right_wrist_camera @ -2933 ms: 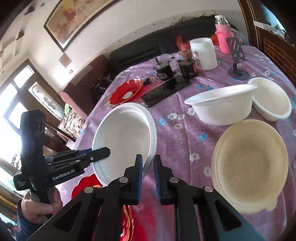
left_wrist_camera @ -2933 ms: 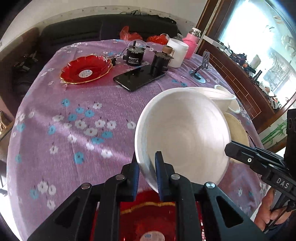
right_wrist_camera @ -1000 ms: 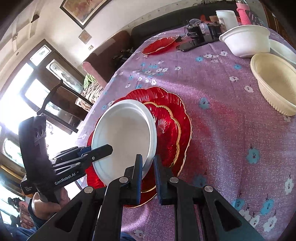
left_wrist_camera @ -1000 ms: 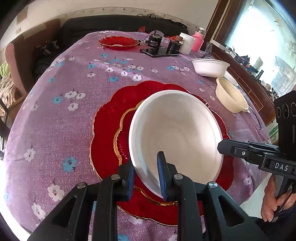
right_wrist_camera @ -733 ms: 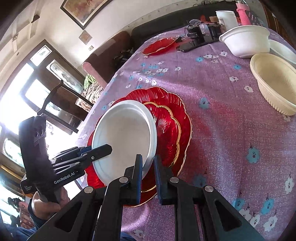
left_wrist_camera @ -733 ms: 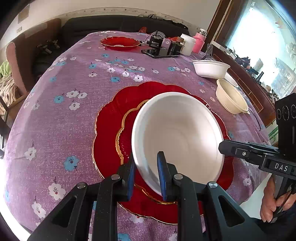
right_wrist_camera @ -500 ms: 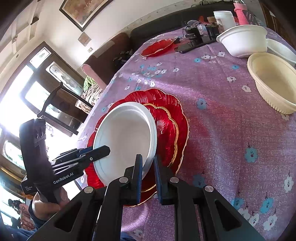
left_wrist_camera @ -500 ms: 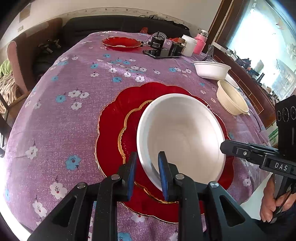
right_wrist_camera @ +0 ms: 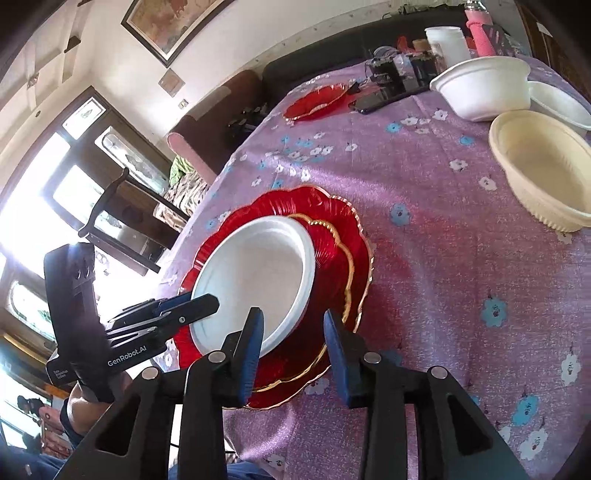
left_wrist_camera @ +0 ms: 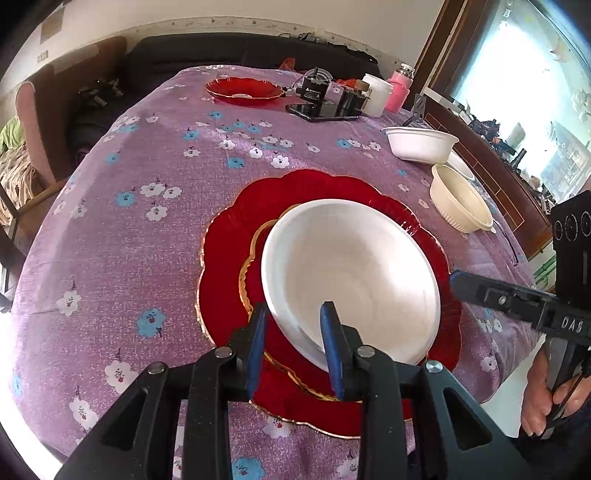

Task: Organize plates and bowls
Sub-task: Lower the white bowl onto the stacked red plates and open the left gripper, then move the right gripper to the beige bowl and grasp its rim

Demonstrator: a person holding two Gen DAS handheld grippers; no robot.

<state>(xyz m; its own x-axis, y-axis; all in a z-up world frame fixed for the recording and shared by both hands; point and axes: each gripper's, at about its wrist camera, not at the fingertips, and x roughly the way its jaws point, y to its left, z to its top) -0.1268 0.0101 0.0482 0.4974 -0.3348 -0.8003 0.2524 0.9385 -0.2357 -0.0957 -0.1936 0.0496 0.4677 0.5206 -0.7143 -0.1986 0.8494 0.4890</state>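
A lived-in home, a dining or sitting room. The landmark is the round surface (left_wrist_camera: 155, 229) under a purple flowered cloth. Behind it runs a dark sofa (left_wrist_camera: 236, 48), to its left stands a pink armchair (right_wrist_camera: 214, 136), above that hangs a framed painting (right_wrist_camera: 166, 26), and wood-framed windows (right_wrist_camera: 74, 177) sit beyond.

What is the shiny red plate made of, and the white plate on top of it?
The red plate looks like glass, or maybe clear plastic: it is see-through red, ribbed and glossy, with a gold scalloped edge. The white plate looks like foam or moulded paper pulp, the throwaway kind: its surface is dull and matte with faint rings and a thick soft rim. Neither can be told for sure from looks alone.
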